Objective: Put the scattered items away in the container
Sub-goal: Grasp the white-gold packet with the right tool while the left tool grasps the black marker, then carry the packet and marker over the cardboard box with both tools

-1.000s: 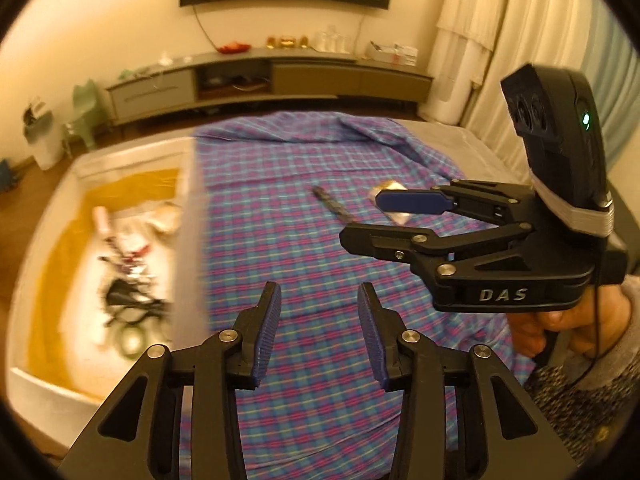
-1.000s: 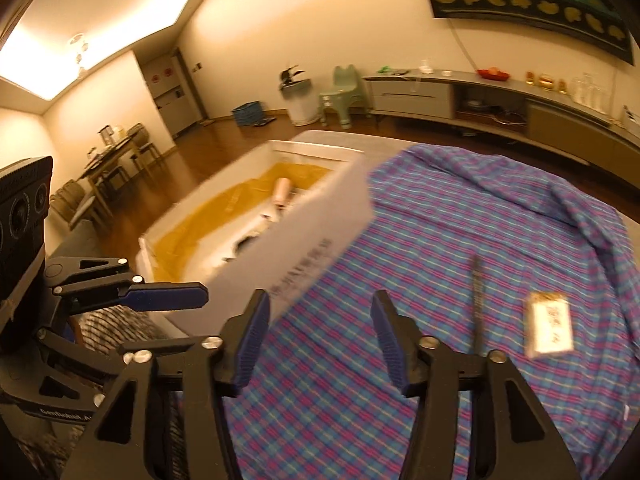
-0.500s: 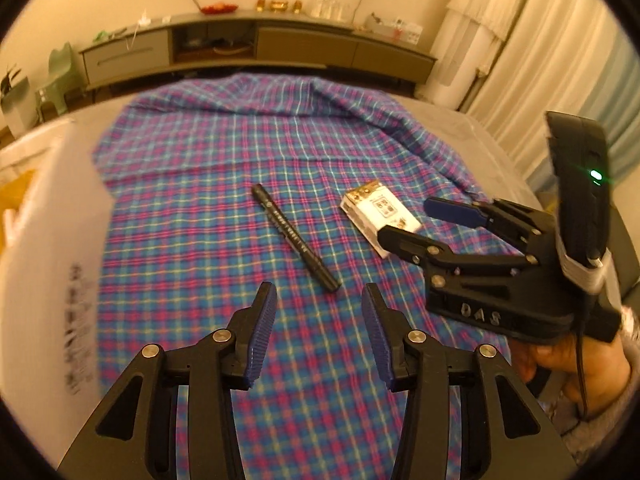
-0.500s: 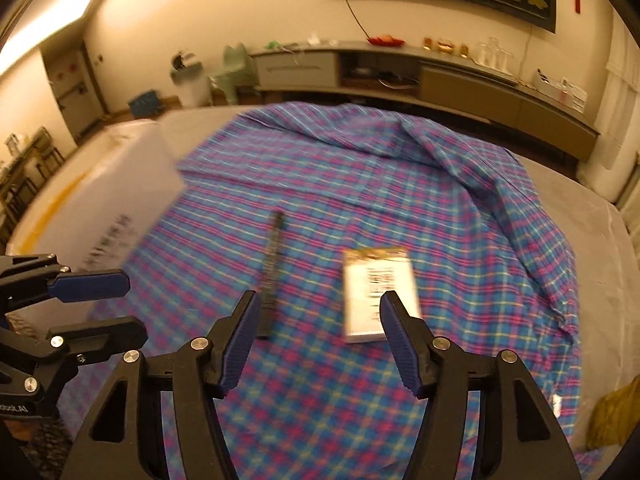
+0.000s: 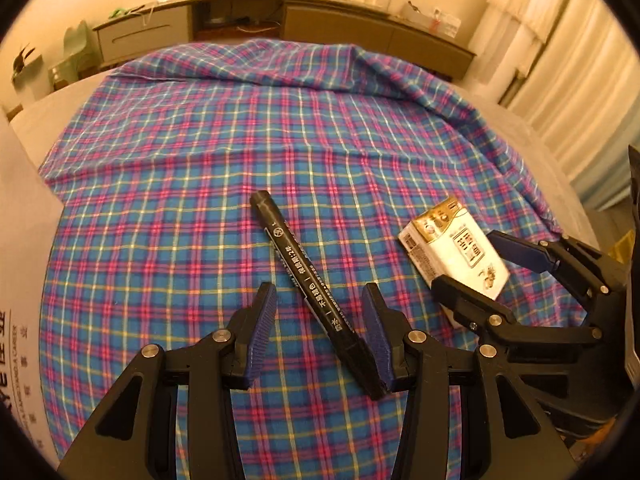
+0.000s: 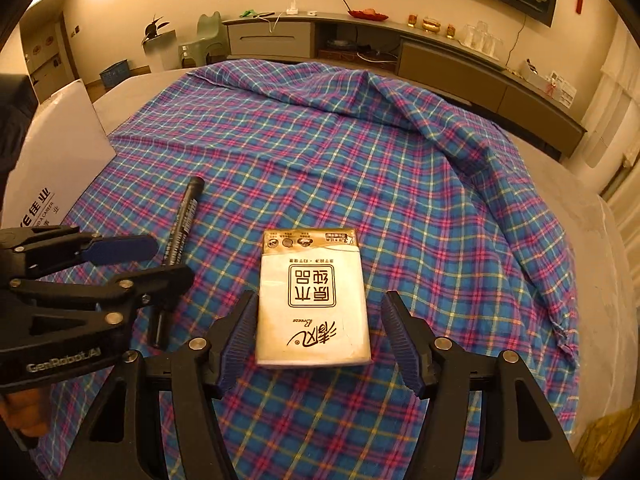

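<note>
A white cardboard box (image 6: 60, 160) with printed lettering stands at the cloth's nine o'clock edge; only its outer wall shows, so its contents cannot be seen. A black marker pen (image 5: 312, 292) lies on the blue-and-pink plaid cloth (image 5: 200, 160), its long axis running from eleven o'clock to five o'clock in the left wrist view. The left gripper (image 5: 320, 336) straddles the pen's near end, jaws apart and just opened wider; whether the right pad touches the pen cannot be told. A flat white-and-gold tissue packet (image 6: 312, 300) lies just beside the pen at three o'clock, long axis toward twelve in the right wrist view. The right gripper (image 6: 320, 340) brackets the packet, jaws spread and just widened, pads not pressing. The left gripper hides the pen's near end in the right wrist view.
</note>
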`<state>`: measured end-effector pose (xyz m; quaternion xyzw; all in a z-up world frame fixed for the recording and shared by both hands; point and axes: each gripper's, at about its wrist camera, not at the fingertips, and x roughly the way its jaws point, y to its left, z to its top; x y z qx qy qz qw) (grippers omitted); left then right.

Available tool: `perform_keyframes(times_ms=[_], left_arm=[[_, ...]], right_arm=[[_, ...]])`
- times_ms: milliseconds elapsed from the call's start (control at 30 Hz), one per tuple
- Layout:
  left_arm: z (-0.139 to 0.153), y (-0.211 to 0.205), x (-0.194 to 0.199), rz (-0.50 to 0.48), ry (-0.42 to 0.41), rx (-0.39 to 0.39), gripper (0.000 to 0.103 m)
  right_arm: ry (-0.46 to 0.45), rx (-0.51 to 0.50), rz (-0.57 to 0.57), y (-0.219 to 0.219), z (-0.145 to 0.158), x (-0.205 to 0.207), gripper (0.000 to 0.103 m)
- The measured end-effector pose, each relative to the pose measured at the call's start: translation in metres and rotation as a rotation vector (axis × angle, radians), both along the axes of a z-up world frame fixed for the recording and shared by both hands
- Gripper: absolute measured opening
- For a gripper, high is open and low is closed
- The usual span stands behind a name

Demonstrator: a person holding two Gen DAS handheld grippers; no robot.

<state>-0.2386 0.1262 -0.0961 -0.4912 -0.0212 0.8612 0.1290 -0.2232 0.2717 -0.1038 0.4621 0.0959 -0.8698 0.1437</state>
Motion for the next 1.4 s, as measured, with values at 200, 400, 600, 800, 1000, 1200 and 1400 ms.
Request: perform_keyframes(times_ms=[200,400,600,800,1000,1200,1400], left_arm=[[-0.001,-0.007,0.002,-0.012,0.01,0.006,0.014],[0.011,-0.02,0.016,-0.009,0.023,0.035,0.014],[0.032,-0.035,0.035,-0.004,0.045,0.062,0.014],[0.048,-0.048,0.057,0.003,0.052,0.083,0.014],[0.063,-0.062,0.085,0.006,0.067,0.106,0.014],[0.076,-0.078,0.12,-0.002,0.085,0.115,0.014],[0.083,-0.096,0.154,-0.006,0.086,0.118,0.014]], right_arm=[[-0.026,-0.045,-0.034,0.005,-0.006,-0.004,0.053],[-0.035,-0.135,-0.068,0.007,0.008,0.003,0.053],[-0.026,-0.205,-0.053,0.0,0.026,0.013,0.053],[-0.037,-0.264,-0.003,-0.019,0.036,0.027,0.053],[-0.035,-0.287,0.037,-0.031,0.045,0.046,0.053],[-0.048,-0.308,0.072,-0.043,0.048,0.067,0.053],[-0.046,-0.33,0.115,-0.057,0.057,0.089,0.053]])
